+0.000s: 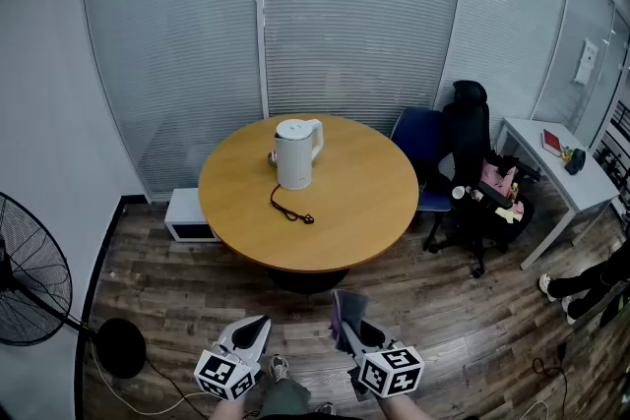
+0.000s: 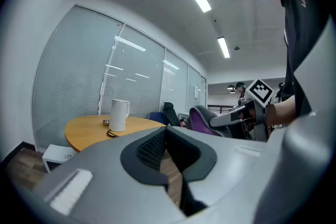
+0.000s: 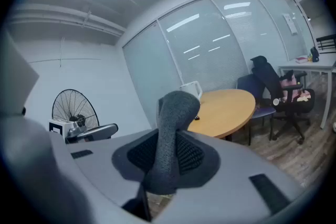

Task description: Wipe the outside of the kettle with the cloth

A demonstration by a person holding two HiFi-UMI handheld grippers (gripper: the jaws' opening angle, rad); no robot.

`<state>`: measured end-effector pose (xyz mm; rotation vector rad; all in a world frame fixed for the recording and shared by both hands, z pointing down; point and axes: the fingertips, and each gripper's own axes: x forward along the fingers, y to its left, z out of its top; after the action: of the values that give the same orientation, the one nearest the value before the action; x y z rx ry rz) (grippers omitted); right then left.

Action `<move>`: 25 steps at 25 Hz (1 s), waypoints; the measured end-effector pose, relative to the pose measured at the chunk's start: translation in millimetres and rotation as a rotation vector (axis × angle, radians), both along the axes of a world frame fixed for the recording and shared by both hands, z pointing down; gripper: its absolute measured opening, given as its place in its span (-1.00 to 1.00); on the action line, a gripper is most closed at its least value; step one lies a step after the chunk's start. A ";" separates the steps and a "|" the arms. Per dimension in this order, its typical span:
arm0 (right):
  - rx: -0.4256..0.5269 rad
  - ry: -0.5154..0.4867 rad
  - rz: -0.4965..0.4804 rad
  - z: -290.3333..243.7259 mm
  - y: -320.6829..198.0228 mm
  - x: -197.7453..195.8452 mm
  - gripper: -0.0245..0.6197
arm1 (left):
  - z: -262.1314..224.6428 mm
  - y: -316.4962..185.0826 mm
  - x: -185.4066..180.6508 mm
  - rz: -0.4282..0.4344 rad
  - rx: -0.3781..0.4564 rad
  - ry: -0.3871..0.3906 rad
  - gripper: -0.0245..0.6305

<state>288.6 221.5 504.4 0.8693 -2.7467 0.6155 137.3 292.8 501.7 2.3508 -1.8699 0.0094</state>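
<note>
Kettle (image 1: 297, 152), white with a side handle, stands upright near the middle of the round tabletop (image 1: 369, 211), well apart from both grippers, its black cord (image 1: 291, 209) trailing loose in front. It will likely handle as a stiff, smooth, slippery shell, light if empty, though whether it holds water cannot be told from here; the handle is the sure place to steady it. Left gripper (image 1: 258, 328) has its jaws together on nothing. Right gripper (image 1: 354, 337) has its jaws clamped on the cloth (image 1: 345, 308), a soft, limp grey fold that sticks up past the tips and should mould to the kettle's curved wall
</note>
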 end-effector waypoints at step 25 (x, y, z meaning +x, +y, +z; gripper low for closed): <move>-0.059 -0.075 0.219 6.3 -110.6 -173.2 -0.63 | 3.0 -130.4 -168.3 0.332 -0.056 0.065 0.28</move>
<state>115.4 110.8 510.6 1.1660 -2.7040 0.7785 -31.0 162.4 504.6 2.5582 -1.4136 0.0190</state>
